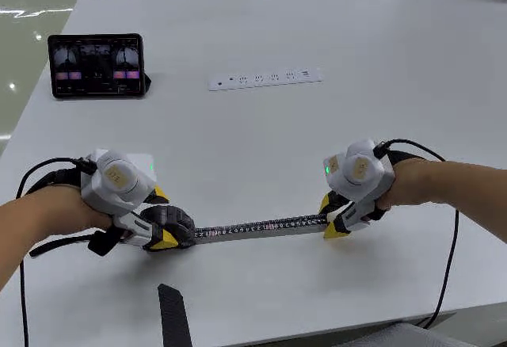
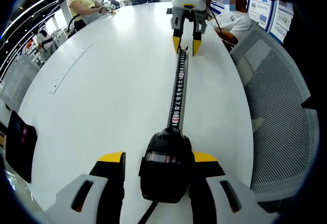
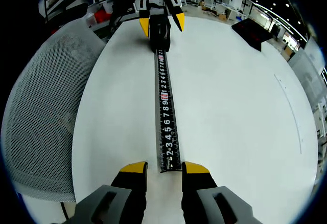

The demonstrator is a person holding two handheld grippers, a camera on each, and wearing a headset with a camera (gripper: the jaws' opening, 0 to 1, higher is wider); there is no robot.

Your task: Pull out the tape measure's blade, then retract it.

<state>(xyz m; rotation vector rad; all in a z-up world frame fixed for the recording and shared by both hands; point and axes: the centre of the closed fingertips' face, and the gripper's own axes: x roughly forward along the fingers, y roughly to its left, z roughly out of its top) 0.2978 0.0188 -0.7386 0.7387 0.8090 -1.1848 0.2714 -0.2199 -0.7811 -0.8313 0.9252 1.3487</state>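
Note:
A black tape measure case (image 1: pixel 173 224) rests on the white table (image 1: pixel 317 125) near its front edge. My left gripper (image 1: pixel 162 219) is shut on the case (image 2: pixel 166 170), which fills the space between the yellow-tipped jaws. The blade (image 1: pixel 261 226) is drawn out to the right and lies flat, with its numbers facing up (image 3: pixel 164 111). My right gripper (image 1: pixel 329 219) is at the blade's end. Its jaws straddle the tip (image 3: pixel 168 166), with bare table showing between the blade and one finger (image 3: pixel 134 169). It stands open. From the left gripper view, the right gripper (image 2: pixel 186 45) sits at the far end of the blade (image 2: pixel 179 91).
A dark tablet (image 1: pixel 97 64) stands at the back left. A white power strip (image 1: pixel 265 78) lies mid-table. A grey mesh chair (image 2: pixel 276 121) is just past the table's front edge, close behind the blade. People sit at the far end of the table (image 2: pixel 84 4).

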